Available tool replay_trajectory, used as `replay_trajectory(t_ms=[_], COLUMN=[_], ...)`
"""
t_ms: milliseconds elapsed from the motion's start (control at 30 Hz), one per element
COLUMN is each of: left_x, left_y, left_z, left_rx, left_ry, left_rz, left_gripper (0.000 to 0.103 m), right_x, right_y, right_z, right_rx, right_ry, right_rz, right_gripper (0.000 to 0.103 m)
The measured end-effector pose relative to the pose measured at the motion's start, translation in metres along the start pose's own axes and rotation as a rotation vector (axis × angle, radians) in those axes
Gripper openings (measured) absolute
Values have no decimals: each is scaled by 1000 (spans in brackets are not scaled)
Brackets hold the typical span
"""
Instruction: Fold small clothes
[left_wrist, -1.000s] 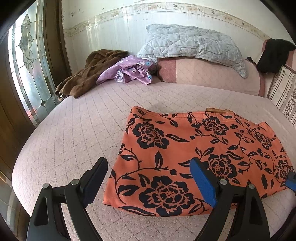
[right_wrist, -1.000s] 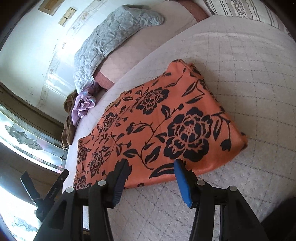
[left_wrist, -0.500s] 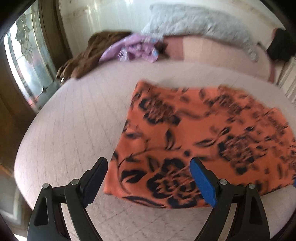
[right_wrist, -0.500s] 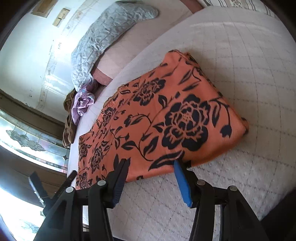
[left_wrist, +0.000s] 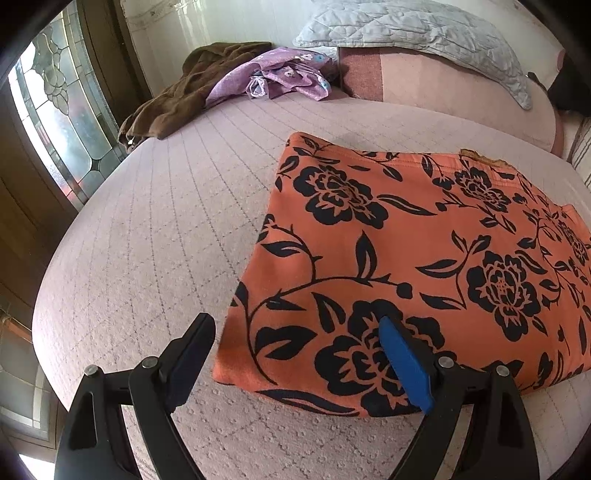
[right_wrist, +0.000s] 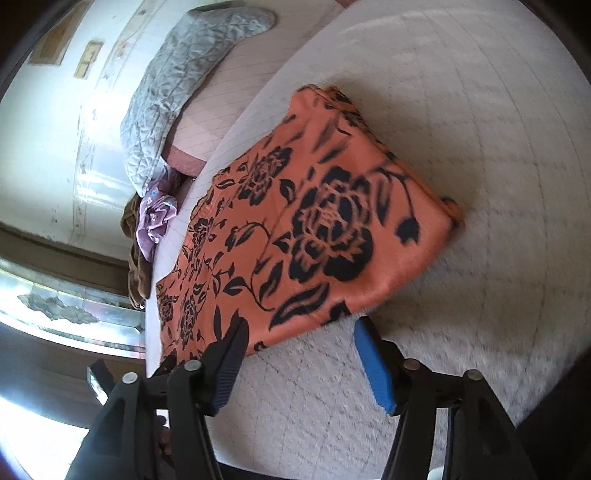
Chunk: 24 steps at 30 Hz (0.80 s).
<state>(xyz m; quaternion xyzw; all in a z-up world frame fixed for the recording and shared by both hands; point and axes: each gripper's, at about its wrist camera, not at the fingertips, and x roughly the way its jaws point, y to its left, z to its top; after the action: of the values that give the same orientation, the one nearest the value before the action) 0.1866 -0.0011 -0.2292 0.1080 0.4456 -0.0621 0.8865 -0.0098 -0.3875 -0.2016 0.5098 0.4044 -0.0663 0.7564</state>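
Observation:
An orange garment with black flowers (left_wrist: 406, 251) lies folded flat on the pale pink bed (left_wrist: 155, 240). My left gripper (left_wrist: 295, 350) is open and empty, just above the garment's near left corner. The garment also shows in the right wrist view (right_wrist: 303, 229). My right gripper (right_wrist: 299, 350) is open and empty at the garment's near edge, close to its right corner. A part of the left gripper (right_wrist: 98, 374) shows at the lower left of the right wrist view.
A brown garment (left_wrist: 192, 96) and a purple flowered cloth (left_wrist: 273, 74) lie heaped at the bed's far left. A grey quilted pillow (left_wrist: 424, 33) rests on a pink bolster (left_wrist: 443, 92) at the back. A stained-glass window (left_wrist: 55, 110) stands on the left.
Both grippers have moved in closer to the orange garment's near edge. The garment lies as before. Both stay open.

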Motion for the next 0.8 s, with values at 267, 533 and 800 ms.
replay_trajectory(t_ms=[267, 533, 800], left_x=[4, 5, 5], left_y=[11, 16, 33], left_z=[5, 8, 12], left_rx=[-42, -55, -106], left_ry=[4, 7, 4], left_rz=[16, 16, 24], left_gripper=[91, 91, 91], right_x=[1, 6, 8], right_y=[-7, -29, -16], right_z=[7, 33, 32], right_rx=[44, 210, 90], right_ry=[-34, -142, -167], right_rz=[23, 121, -4], right_gripper=[65, 65, 34])
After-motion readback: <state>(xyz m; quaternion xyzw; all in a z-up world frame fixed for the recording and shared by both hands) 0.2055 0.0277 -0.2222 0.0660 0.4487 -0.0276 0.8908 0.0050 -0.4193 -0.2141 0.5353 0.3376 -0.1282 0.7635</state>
